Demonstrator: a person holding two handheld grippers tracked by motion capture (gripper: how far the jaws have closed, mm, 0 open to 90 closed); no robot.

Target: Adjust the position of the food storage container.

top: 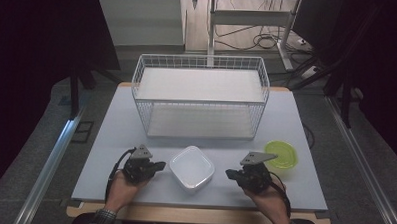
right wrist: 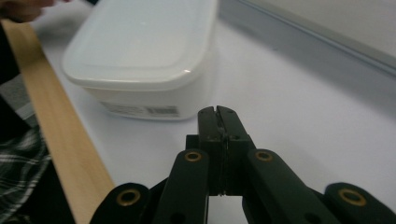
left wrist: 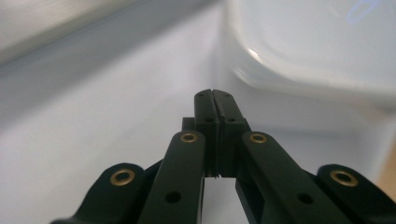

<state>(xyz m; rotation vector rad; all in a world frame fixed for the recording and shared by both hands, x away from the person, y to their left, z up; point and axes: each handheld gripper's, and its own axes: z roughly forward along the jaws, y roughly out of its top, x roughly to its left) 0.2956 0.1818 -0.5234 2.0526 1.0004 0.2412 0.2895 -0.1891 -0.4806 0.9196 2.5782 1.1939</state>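
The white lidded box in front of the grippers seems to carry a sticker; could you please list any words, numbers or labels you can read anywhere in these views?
Nothing can be read.
White box: a small label low on its side wall, in the right gripper view, with a barcode-like strip; its print is too small and blurred to read.
Green lid, wire basket and table: no lettering visible.

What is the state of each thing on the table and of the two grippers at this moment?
white container: lid on, upright, between the two grippers, not held.
green bowl: upright, to the right of the right gripper.
wire basket: upright, nothing in it.
left gripper: jaws shut, holding nothing, tips pointing at the white container.
right gripper: jaws shut, holding nothing, tips short of the container.
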